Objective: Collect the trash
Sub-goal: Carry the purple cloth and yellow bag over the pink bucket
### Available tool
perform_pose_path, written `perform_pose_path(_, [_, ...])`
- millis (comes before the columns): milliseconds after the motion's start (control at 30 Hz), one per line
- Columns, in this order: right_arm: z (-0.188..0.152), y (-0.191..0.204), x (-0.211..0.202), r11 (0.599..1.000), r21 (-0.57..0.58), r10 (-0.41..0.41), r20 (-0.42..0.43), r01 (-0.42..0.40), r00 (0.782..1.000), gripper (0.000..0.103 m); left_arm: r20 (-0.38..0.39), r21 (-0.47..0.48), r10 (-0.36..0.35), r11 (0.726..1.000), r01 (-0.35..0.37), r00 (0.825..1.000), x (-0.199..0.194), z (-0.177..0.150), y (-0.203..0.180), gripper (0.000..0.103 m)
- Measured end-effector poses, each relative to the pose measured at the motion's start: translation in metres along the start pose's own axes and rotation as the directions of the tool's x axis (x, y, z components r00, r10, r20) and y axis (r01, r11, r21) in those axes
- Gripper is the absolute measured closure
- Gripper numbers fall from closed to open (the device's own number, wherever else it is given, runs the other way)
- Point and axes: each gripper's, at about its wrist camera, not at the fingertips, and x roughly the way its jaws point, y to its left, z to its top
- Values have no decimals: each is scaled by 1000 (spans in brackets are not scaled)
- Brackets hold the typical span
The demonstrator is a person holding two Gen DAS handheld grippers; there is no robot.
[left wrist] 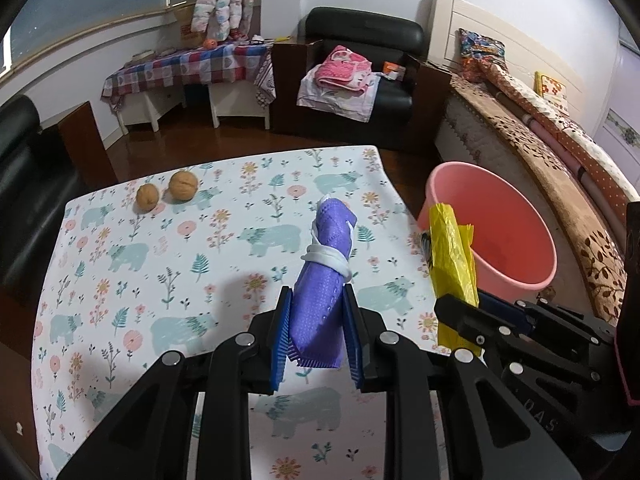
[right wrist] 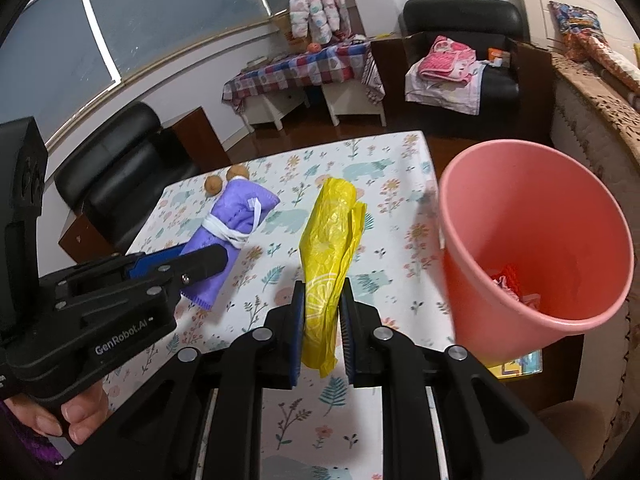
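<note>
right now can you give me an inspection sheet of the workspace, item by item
surface: table under a bear and flower print cloth
job's things: purple cloth roll tied with white band; yellow plastic bag; pink bucket beside the table, some trash inside
clutter: two walnuts at the far edge
grippers: left gripper jaws clamp the roll; right gripper jaws clamp the bag
cables: nothing seen
surroundings: black armchair, bed, window

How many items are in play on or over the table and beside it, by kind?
Walnuts on the table: 2
Purple cloth bundle tied with a white strip, in the left gripper: 1
Yellow plastic bag in the right gripper: 1
Pink bucket beside the table: 1
Total: 5
</note>
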Motion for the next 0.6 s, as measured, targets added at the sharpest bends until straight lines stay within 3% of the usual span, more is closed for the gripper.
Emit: perform_pose_path(600, [11, -42, -26, 988, 79, -143, 94, 136, 985, 86, 40, 85, -59, 995, 55, 997, 1, 23, -44, 79])
